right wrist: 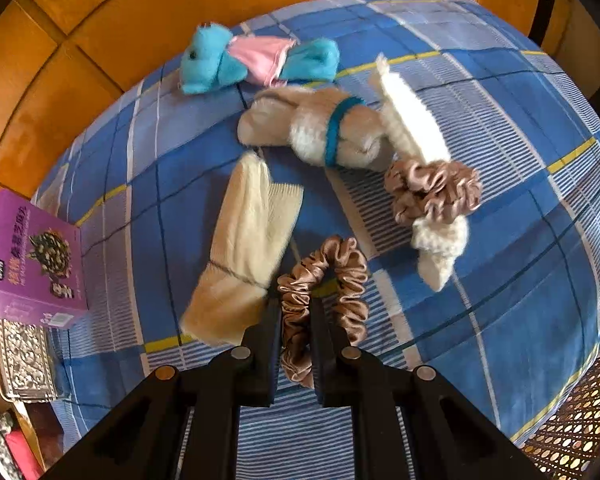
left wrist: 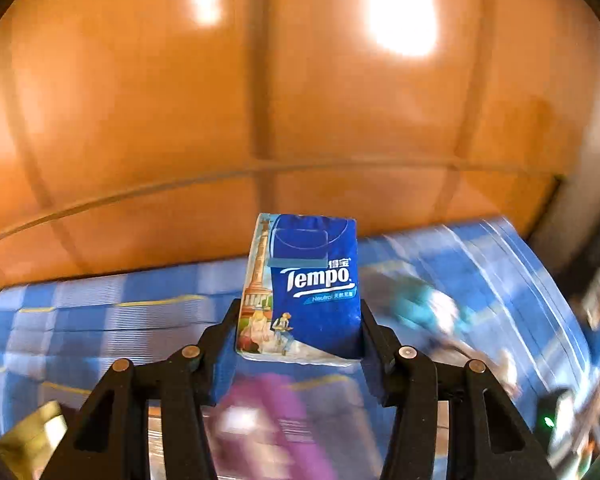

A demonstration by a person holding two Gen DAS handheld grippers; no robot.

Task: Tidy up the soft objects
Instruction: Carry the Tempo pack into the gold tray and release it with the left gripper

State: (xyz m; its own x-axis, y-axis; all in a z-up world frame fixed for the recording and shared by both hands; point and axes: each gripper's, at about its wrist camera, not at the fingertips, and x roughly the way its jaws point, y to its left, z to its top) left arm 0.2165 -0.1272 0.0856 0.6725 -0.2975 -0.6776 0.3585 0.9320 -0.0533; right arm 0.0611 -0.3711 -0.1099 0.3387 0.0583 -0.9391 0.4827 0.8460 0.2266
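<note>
I see the blue plaid bed (right wrist: 500,280) carrying a blue plush (right wrist: 216,60), beige plush (right wrist: 300,128), cream sock (right wrist: 244,256), two satin scrunchies (right wrist: 432,192) and a purple box (right wrist: 28,256).

1. A blue Tempo tissue pack (left wrist: 308,288) stands upright, squeezed between the left tongs (left wrist: 300,332).
2. A shiny brown scrunchie (right wrist: 324,292) is pinched in the right tongs (right wrist: 296,320).
3. A second brown scrunchie (right wrist: 432,192) lies on a cream sock (right wrist: 416,136).
4. Another cream sock (right wrist: 244,252) lies flat.
5. A blue soft toy (right wrist: 220,60) and a tan soft toy (right wrist: 312,128) lie close together.
</note>
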